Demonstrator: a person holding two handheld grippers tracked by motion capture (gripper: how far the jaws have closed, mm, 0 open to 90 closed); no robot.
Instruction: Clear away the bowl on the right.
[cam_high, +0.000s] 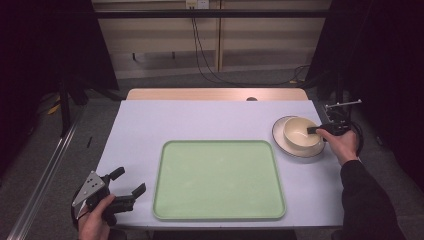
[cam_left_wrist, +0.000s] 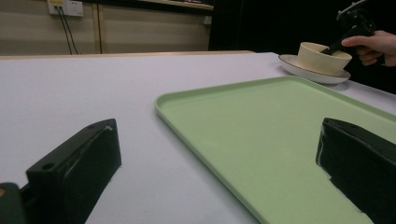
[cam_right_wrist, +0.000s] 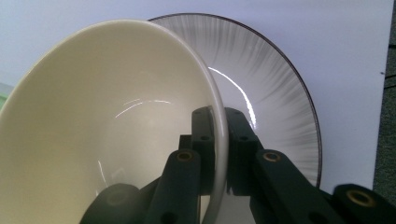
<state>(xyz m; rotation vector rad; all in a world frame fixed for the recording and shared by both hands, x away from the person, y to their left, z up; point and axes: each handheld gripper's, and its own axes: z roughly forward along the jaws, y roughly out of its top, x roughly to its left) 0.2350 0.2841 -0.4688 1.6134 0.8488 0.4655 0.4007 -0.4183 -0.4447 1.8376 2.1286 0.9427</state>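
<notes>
A cream bowl (cam_high: 301, 135) sits on a white plate (cam_high: 278, 135) with a dark rim at the table's right side. My right gripper (cam_high: 314, 130) is shut on the bowl's rim, one jaw inside and one outside. In the right gripper view the bowl (cam_right_wrist: 93, 126) has its rim pinched at the right gripper (cam_right_wrist: 220, 135), with the plate (cam_right_wrist: 266, 88) behind. My left gripper (cam_high: 126, 182) stands open near the table's front left corner, nothing between its jaws. In the left gripper view the bowl (cam_left_wrist: 322, 57) and plate (cam_left_wrist: 312, 73) lie far off.
A pale green tray (cam_high: 220, 179) lies flat in the middle of the lilac table (cam_high: 200, 120), its left edge just right of the left gripper. The tray (cam_left_wrist: 261, 126) also spreads ahead in the left gripper view. Cables hang along the far wall.
</notes>
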